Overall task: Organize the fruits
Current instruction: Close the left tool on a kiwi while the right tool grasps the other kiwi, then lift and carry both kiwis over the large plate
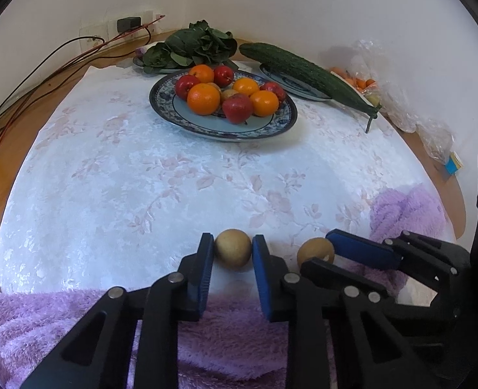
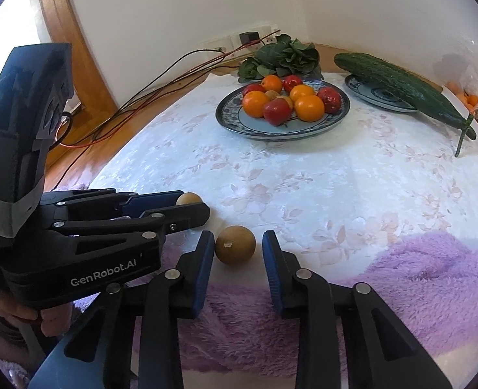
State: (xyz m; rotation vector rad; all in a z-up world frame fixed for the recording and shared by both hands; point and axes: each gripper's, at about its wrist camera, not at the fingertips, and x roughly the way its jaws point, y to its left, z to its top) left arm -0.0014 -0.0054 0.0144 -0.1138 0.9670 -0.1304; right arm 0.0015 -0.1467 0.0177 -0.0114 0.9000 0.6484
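Two small round brown fruits lie on the white floral cloth near its front edge. My left gripper (image 1: 233, 240) is shut on one brown fruit (image 1: 232, 253), both blue pads against its sides; the right wrist view shows that fruit (image 2: 188, 198) half hidden by the fingers. My right gripper (image 2: 238, 238) straddles the other brown fruit (image 2: 235, 246) with a thin gap at the right pad, so it is open. It also shows beside the left one as the right gripper (image 1: 318, 249). A blue patterned plate (image 1: 222, 126) farther back holds oranges, red apples and small brown fruits.
A long cucumber (image 1: 307, 74) rests on a second plate (image 1: 291, 89) at the back right, and leafy greens (image 1: 200, 45) lie behind the fruit plate. A plastic bag (image 1: 411, 110) with small fruit lies at the right. Cables (image 1: 44, 77) trail at the left. A purple fuzzy blanket (image 1: 222, 340) covers the front.
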